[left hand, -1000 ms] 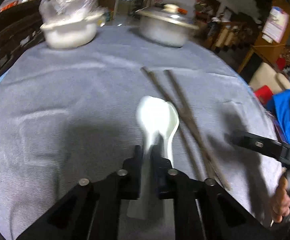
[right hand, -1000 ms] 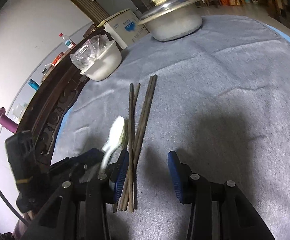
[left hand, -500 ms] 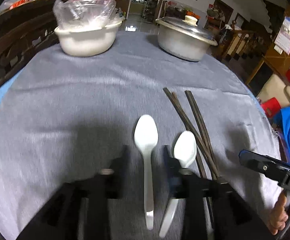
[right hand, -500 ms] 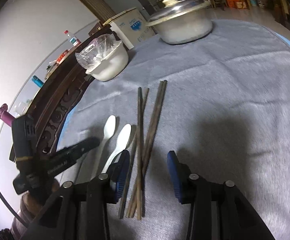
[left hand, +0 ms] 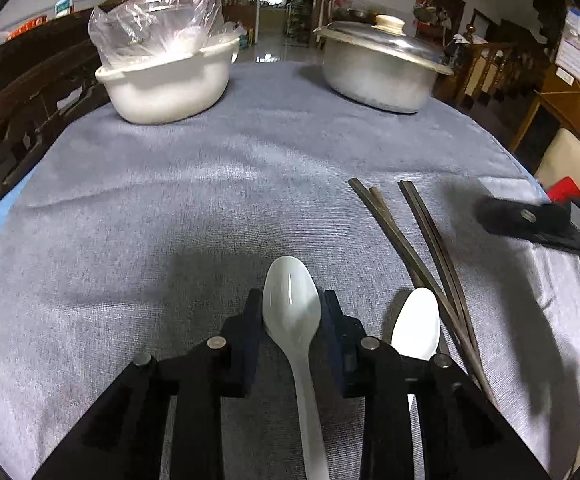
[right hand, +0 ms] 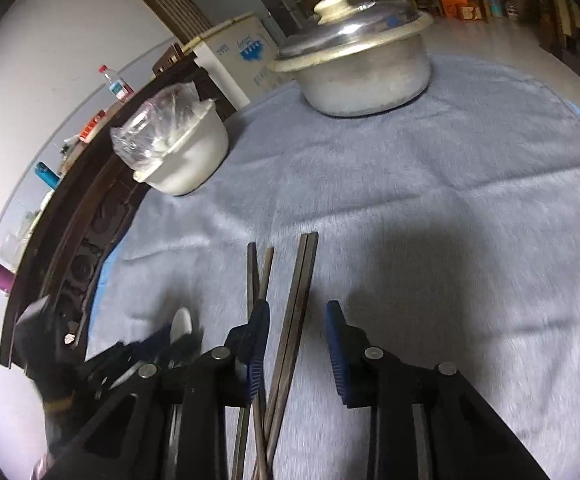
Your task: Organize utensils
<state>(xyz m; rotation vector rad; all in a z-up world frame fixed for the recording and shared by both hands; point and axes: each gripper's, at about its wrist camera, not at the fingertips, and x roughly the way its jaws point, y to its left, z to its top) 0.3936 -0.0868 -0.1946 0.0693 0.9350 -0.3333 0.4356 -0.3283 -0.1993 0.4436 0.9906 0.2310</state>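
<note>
A grey cloth-covered table (left hand: 170, 208) holds two white plastic spoons and four dark wooden chopsticks. At lower centre of the left wrist view, the left gripper (left hand: 291, 312) is closing around the bowl of the larger white spoon (left hand: 291, 304), pads just beside it. At lower centre of the right view, the right gripper (right hand: 295, 338) is closing around one pair of chopsticks (right hand: 293, 320), not yet pinching. This looks like the grasping step; next, each grip must firm before lifting.

left gripper (left hand: 291, 312): released spoon (left hand: 291, 308), now closing | right gripper (right hand: 295, 336): shifted over chopsticks (right hand: 297, 300), closing
</note>
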